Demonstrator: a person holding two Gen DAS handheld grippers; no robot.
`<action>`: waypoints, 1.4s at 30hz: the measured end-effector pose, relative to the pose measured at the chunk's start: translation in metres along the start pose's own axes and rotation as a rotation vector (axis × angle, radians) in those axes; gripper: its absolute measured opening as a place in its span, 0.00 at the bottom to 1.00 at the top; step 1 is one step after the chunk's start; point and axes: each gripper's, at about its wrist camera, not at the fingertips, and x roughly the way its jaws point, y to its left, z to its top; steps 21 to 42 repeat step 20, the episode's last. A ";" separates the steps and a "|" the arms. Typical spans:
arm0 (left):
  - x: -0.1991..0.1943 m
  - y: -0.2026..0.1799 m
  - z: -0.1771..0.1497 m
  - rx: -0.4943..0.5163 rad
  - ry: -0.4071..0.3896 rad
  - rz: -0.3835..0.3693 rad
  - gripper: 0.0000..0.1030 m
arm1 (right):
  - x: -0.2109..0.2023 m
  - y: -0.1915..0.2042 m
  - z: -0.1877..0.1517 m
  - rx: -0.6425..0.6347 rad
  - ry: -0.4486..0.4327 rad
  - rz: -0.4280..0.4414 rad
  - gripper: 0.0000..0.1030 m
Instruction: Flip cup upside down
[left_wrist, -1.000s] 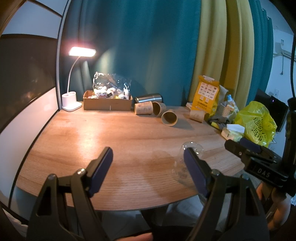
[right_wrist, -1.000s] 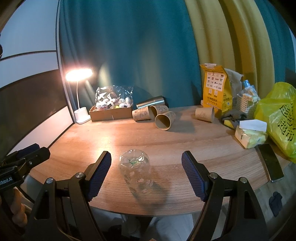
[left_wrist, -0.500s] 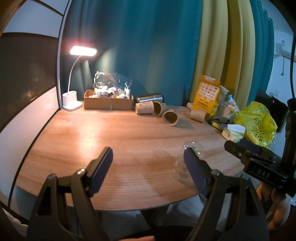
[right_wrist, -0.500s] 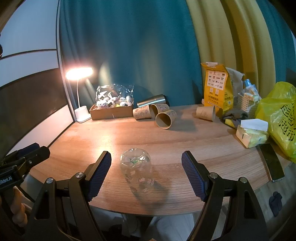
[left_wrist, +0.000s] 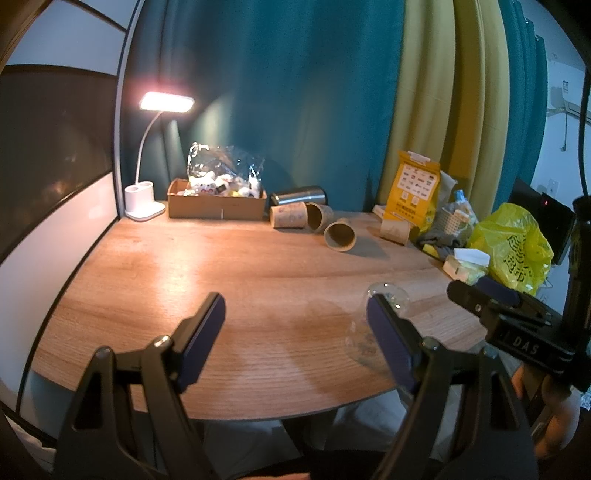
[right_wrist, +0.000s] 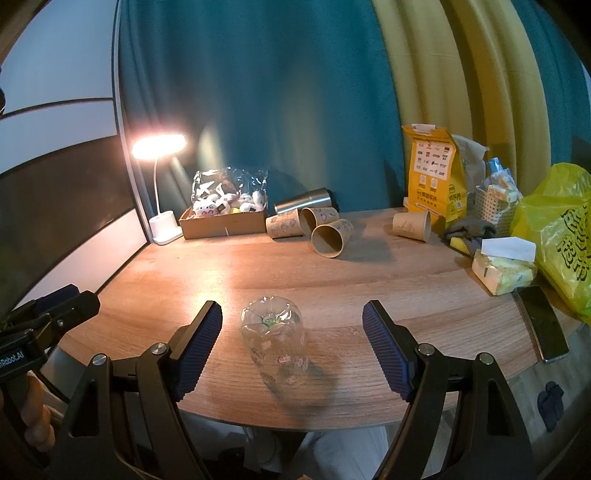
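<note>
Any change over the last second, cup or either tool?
Nothing visibly changed: clear cup stands base-up on the table, between the open right tool fingers, untouched. Left tool open, empty.

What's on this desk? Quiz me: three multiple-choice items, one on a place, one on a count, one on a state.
1. Where does the clear glass cup stand?
A. In the cardboard box
B. Near the table's front edge, between the right gripper's fingers
C. Beside the desk lamp

2. How many paper cups lie on their sides?
A. Two
B. Six
C. Four

3. The right gripper is:
A. Open, not touching the cup
B. Shut on the cup
C. Shut on a paper cup

1 B: it stands between the blue pads.
2 C: three by the steel tumbler, one by the yellow paper bag.
3 A: gaps show on both sides of the cup.
</note>
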 end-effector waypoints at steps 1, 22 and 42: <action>0.000 0.000 0.000 -0.001 0.001 0.000 0.78 | 0.001 0.000 0.000 0.000 0.000 0.000 0.79; 0.004 0.004 0.001 -0.017 0.006 0.013 0.78 | 0.010 0.002 0.002 -0.002 0.012 0.015 0.79; 0.004 0.004 0.001 -0.017 0.006 0.013 0.78 | 0.010 0.002 0.002 -0.002 0.012 0.015 0.79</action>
